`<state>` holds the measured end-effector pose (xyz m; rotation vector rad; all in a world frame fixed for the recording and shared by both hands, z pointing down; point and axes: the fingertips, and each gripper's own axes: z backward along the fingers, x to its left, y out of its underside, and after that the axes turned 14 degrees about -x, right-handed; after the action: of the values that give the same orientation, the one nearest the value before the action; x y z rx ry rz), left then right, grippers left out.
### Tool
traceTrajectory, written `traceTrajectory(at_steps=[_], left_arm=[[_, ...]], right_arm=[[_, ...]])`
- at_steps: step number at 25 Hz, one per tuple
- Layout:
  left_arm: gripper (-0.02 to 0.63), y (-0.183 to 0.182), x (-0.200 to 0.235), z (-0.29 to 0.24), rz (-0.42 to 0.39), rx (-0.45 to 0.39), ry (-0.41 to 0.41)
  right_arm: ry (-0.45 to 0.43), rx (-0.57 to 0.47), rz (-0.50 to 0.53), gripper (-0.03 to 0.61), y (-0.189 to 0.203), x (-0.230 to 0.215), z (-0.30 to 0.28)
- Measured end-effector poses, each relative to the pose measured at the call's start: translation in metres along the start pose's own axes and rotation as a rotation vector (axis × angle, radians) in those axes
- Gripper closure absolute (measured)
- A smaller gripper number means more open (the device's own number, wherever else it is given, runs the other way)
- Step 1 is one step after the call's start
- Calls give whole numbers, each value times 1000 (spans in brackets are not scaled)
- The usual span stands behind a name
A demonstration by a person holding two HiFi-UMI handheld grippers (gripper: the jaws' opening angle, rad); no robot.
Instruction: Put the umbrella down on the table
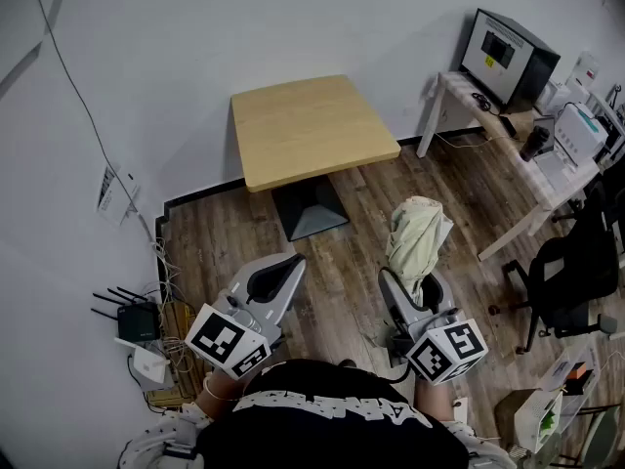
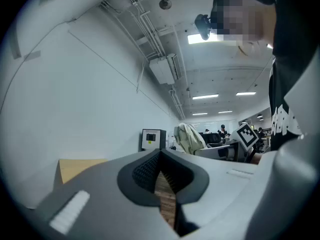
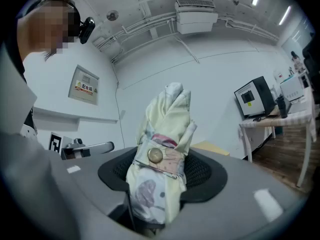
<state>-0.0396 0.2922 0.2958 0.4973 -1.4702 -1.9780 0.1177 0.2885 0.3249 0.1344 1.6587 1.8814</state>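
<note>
Right gripper view showed the right tool (image 3: 163, 176) clamped on the folded umbrella (image 3: 167, 124). Its two dark pads pressed the pale cream bundle from either side, just below a patterned strap closed with a round button (image 3: 155, 155). The fabric stuck out past the jaw tips, bunched and creased. In the head view the umbrella was carried in the air over the wood-plank floor (image 1: 356, 223), well short of the square wooden worktop (image 1: 308, 125) and a little to its right. That worktop stood against the white wall on a dark pedestal foot (image 1: 311, 208). The left tool (image 1: 283, 274) was held beside the right one, apart from it, with its jaws brought together at the tips and nothing between them. Only floorboards showed through the slit behind them. Farther out to the right stood a second, white worktop (image 1: 459, 86) carrying a monitor (image 1: 500, 52). A black office chair (image 1: 576, 267) stood near it. On the left, a black router (image 1: 132, 319) sat low by the wall among some cables.
</note>
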Motion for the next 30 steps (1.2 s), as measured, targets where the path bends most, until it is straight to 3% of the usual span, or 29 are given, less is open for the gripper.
traceTrajectory(at_steps=[16, 30], left_arm=[[618, 19, -43, -33, -24, 26, -24], [618, 35, -80, -48, -12, 62, 7]], right_arm=[[-12, 11, -20, 301, -17, -46, 29], [31, 7, -41, 301, -20, -74, 67]])
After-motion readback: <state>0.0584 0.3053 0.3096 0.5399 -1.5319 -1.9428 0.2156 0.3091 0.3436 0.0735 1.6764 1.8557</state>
